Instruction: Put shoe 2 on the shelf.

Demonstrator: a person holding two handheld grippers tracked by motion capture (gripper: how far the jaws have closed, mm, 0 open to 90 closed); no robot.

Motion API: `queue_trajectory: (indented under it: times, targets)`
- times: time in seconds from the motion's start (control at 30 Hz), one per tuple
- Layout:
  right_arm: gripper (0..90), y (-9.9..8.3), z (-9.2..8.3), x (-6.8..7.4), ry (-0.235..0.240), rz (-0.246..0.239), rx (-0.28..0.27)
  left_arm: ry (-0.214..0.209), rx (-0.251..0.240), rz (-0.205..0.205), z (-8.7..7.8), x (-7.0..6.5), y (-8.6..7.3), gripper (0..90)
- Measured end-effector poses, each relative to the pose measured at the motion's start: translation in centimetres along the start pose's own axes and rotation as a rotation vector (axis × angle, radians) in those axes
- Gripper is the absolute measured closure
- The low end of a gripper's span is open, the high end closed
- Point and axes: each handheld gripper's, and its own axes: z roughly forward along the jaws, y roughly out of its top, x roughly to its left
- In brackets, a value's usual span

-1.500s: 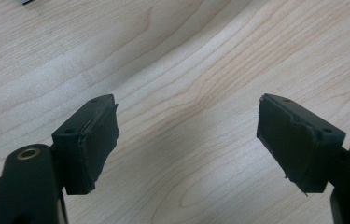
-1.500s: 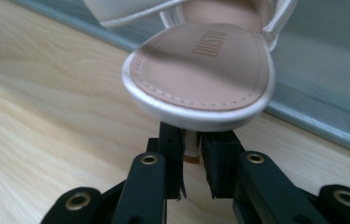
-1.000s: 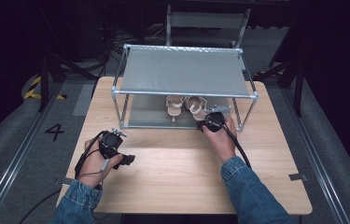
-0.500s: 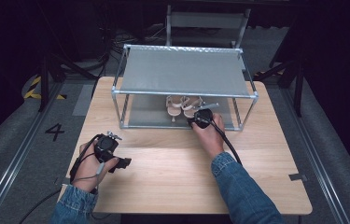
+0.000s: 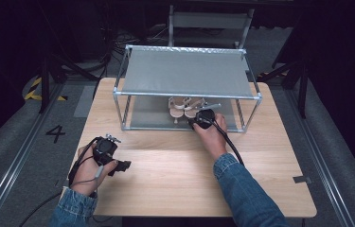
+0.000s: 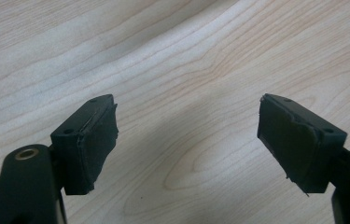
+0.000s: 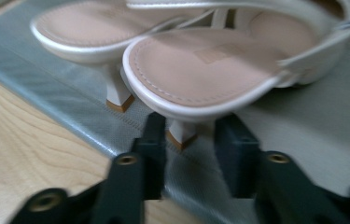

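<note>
Right tool (image 7: 190,154) reaches in under the lower shelf level of a metal-framed shoe rack (image 5: 187,96) and sits at the heel end of a pair of white heeled sandals (image 5: 184,107). In the right gripper view its two black jaws stand partly apart on either side of the block heel of the nearer sandal (image 7: 205,74); the left jaw looks just beside or touching the heel, the right jaw stands off it with a clear gap, so the pads are not pressing on the shoe. These jaws have just been opening, with the heel between them. The second sandal (image 7: 84,32) lies just beside the first, a little farther from the camera, its own heel resting on the grey fabric shelf (image 7: 303,116) near the shelf's front edge. Both soles face up with tan insoles showing.

From the high view, the right tool (image 5: 202,118) is at the rack's front rail, roughly in the middle of the rack's width, and the sandals lie on the lower shelf beneath the grey top panel. The person's right hand (image 5: 211,135) grips it, denim sleeve trailing back.

Left tool (image 5: 118,166) rests low over the light wooden surface (image 5: 175,175), well apart from the rack, toward the near left corner. In the left gripper view its jaws (image 6: 186,140) are spread wide with only bare wood grain between them.
</note>
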Motion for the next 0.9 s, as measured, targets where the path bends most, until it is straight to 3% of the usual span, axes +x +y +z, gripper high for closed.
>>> queue_trajectory:
  times: [0.17,0.23,0.33,0.5,0.77,0.9]
  targets:
    - [57.1,-0.2,-2.5,-0.6,-0.018,-0.027,-0.029,-0.003,-0.002,0.002,0.1,-0.1,0.6,20.5]
    - [55.3,-0.5,-4.8,-1.3,-0.005,-0.004,-0.04,-0.004,-0.002,0.013,0.3,-0.1,0.9,20.4]
    - [54.9,-0.9,-6.2,-1.7,-0.005,-0.006,-0.044,-0.001,0.002,0.018,0.4,-0.2,1.1,20.4]
    - [53.2,-2.1,-10.8,-3.5,0.011,0.031,-0.057,-0.001,0.008,0.037,0.6,-0.3,1.7,20.4]
    - [51.7,-3.4,-14.3,-5.0,0.027,0.041,-0.04,-0.014,0.012,0.034,0.8,0.0,2.0,20.4]
    - [51.2,-4.1,-15.3,-5.4,0.03,0.036,-0.001,-0.015,0.01,0.029,0.4,0.4,1.8,20.4]
